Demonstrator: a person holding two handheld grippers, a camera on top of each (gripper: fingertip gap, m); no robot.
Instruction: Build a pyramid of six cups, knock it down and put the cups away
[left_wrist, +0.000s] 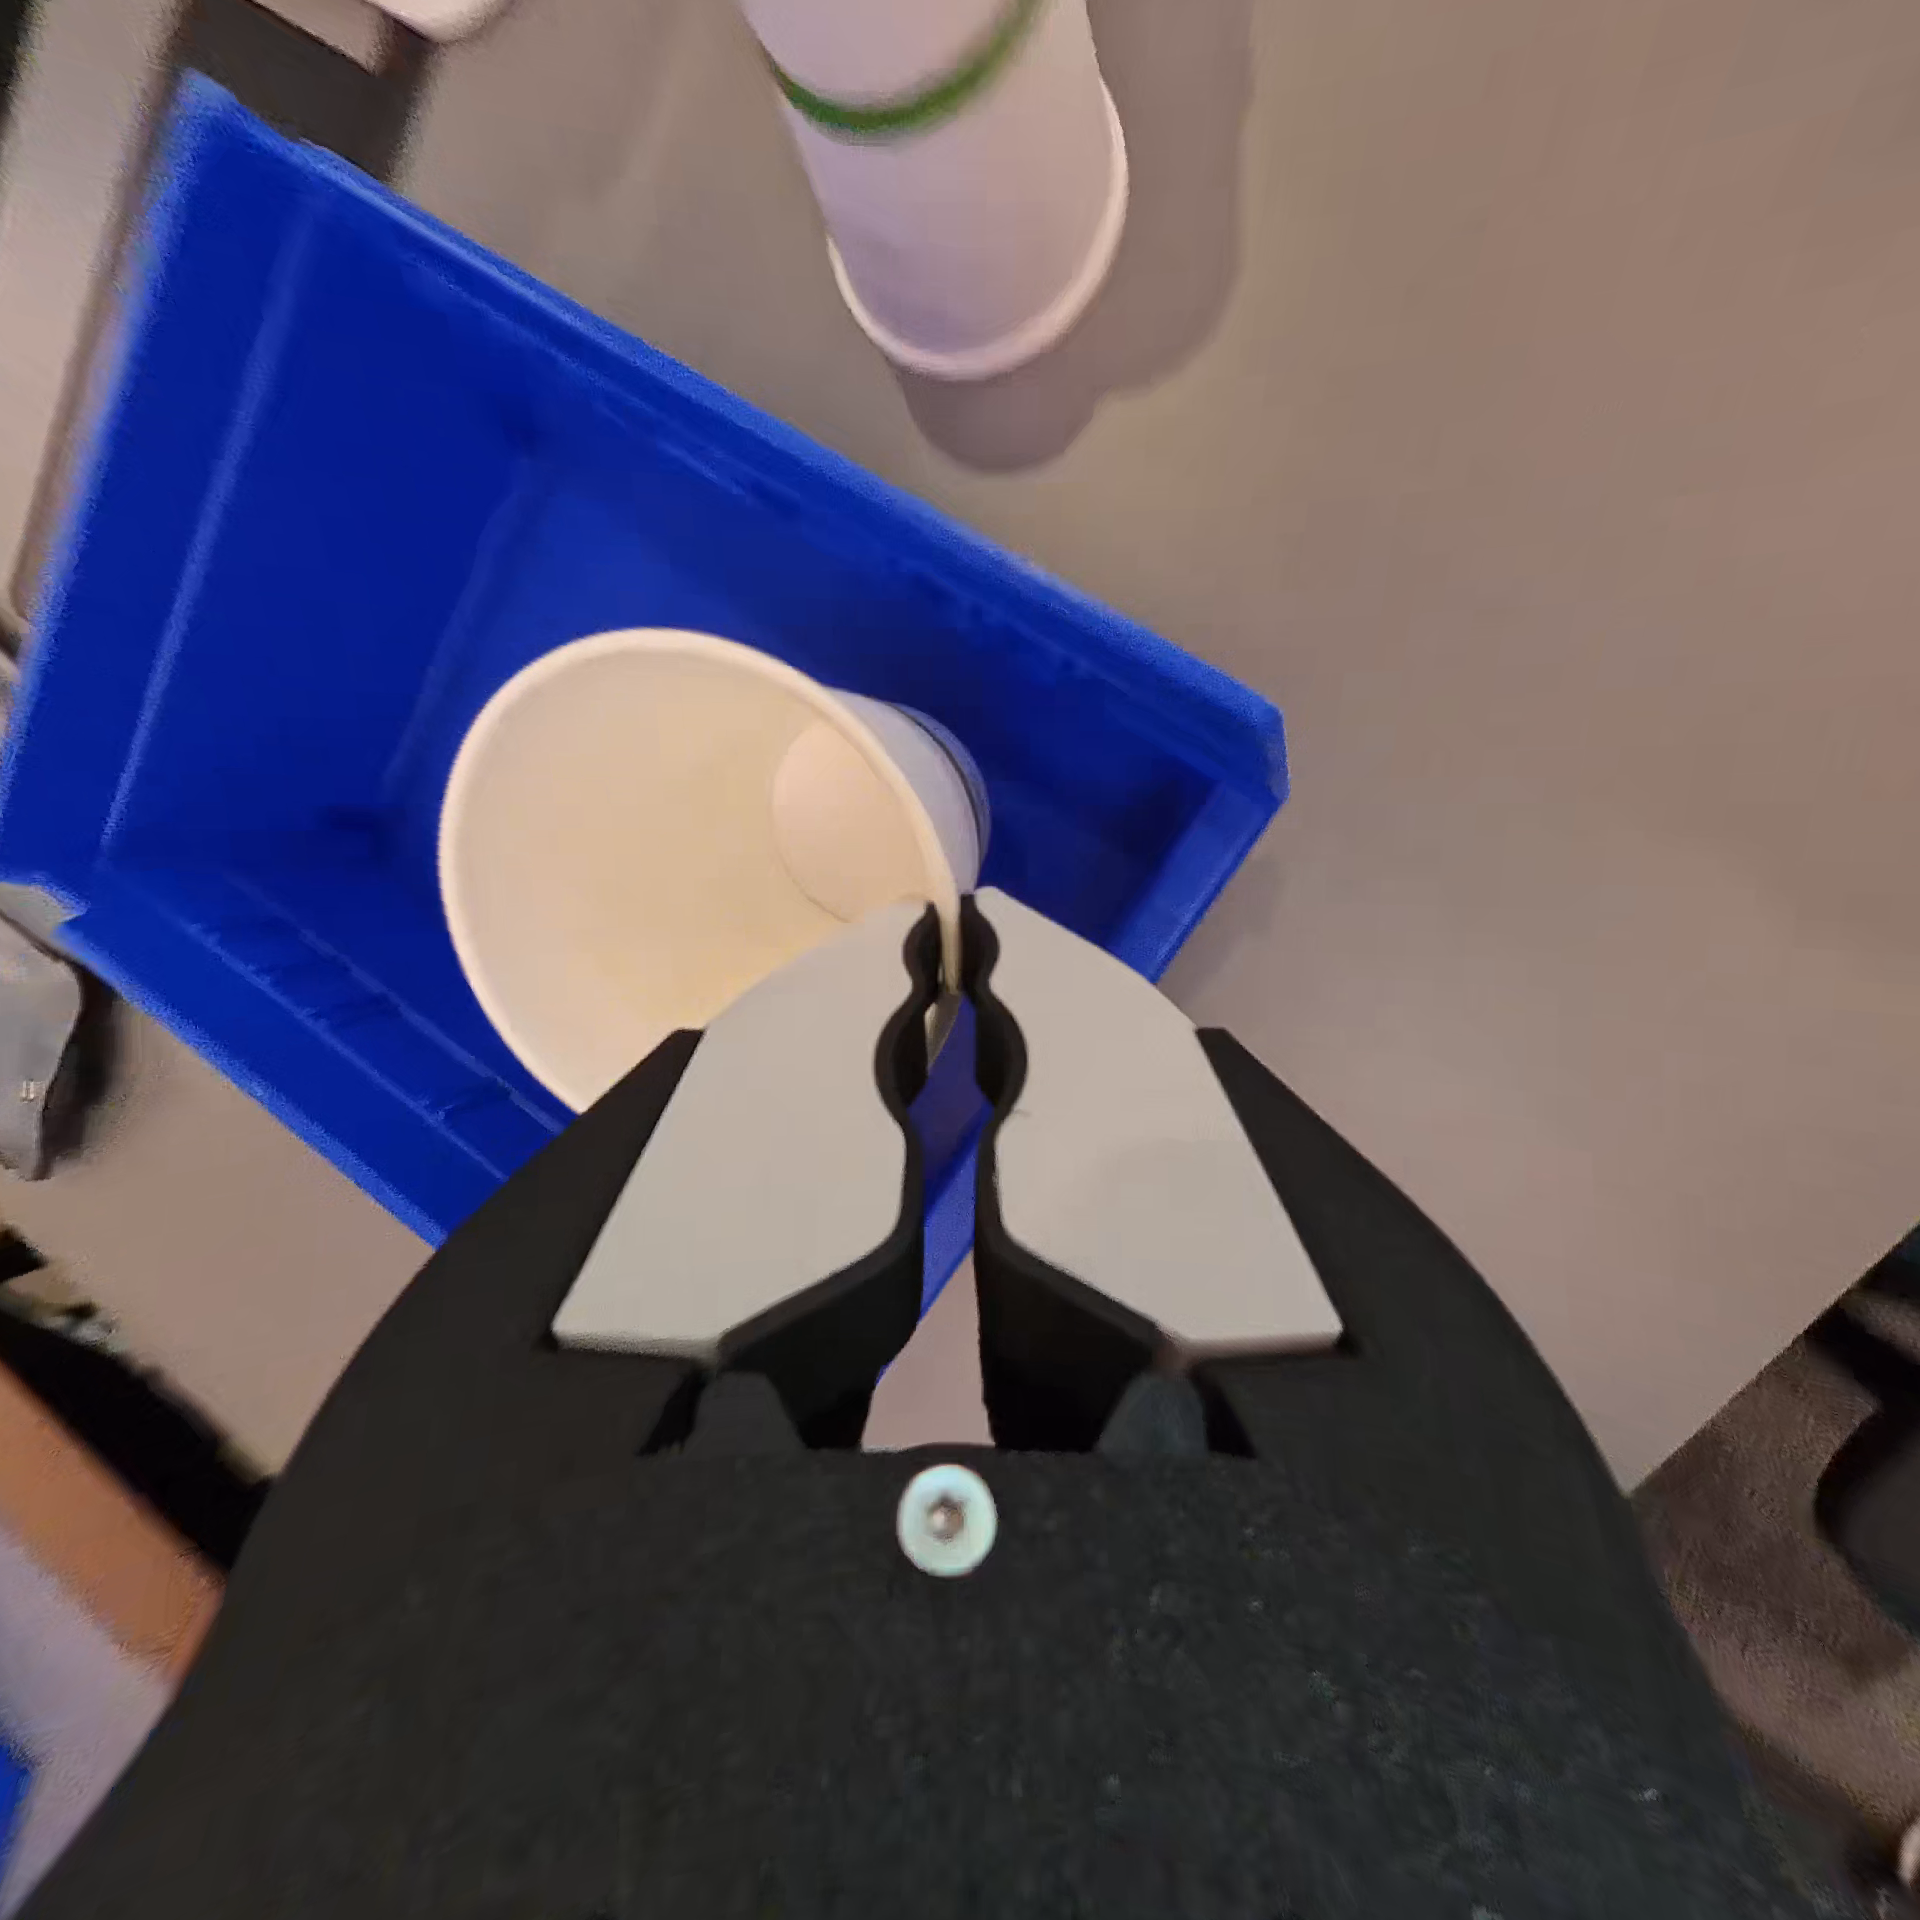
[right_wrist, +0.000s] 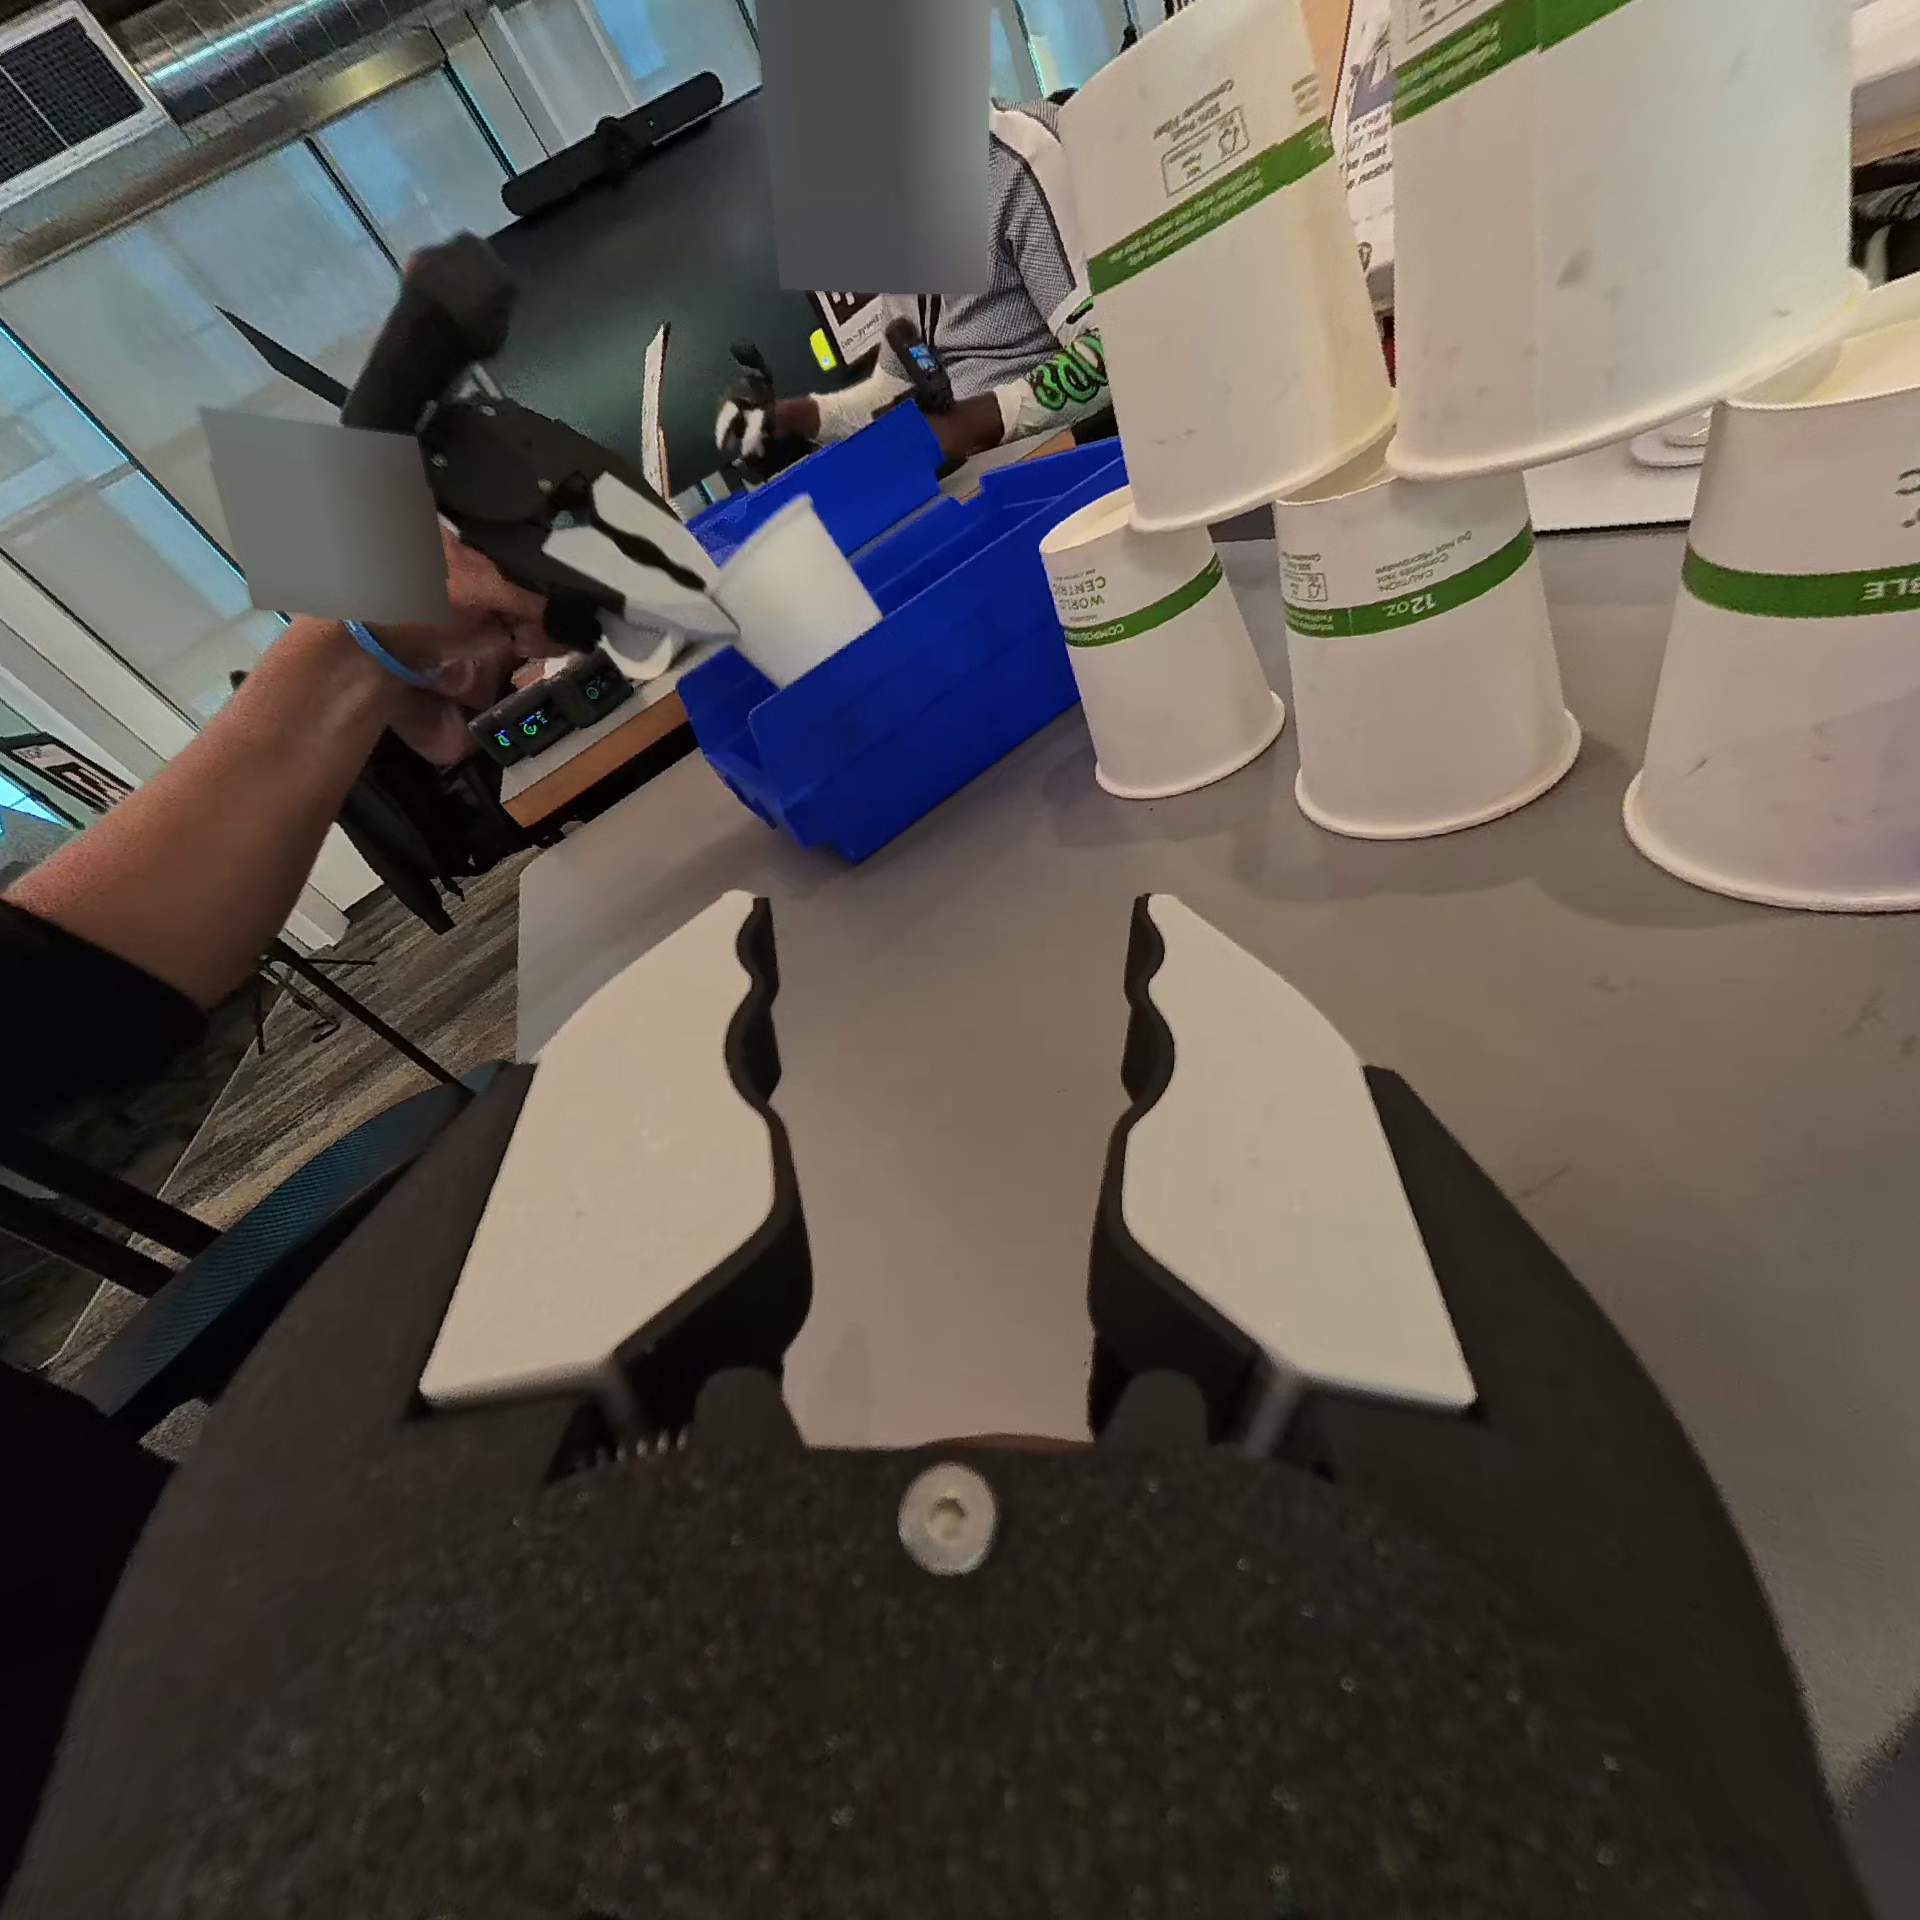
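Observation:
My left gripper (left_wrist: 951, 940) is shut on the rim of a white paper cup (left_wrist: 665, 852), mouth toward the camera, above the blue bin (left_wrist: 343, 436). The right wrist view shows the same gripper (right_wrist: 717, 613) holding that cup (right_wrist: 795, 597) over the bin (right_wrist: 914, 675). My right gripper (right_wrist: 951, 925) is open and empty, low over the grey table (right_wrist: 1351, 987). Upside-down white cups with green bands stand stacked at the right: three on the table (right_wrist: 1174, 665) (right_wrist: 1423, 665) (right_wrist: 1808, 665), two tilted on top (right_wrist: 1226, 260) (right_wrist: 1621, 208). One of them shows in the left wrist view (left_wrist: 956, 177).
The table's left edge (right_wrist: 520, 935) drops to a carpeted floor. A second table behind the bin holds small black devices (right_wrist: 540, 717). A person (right_wrist: 987, 343) sits at the far side. A chair (right_wrist: 260, 1247) stands at the lower left.

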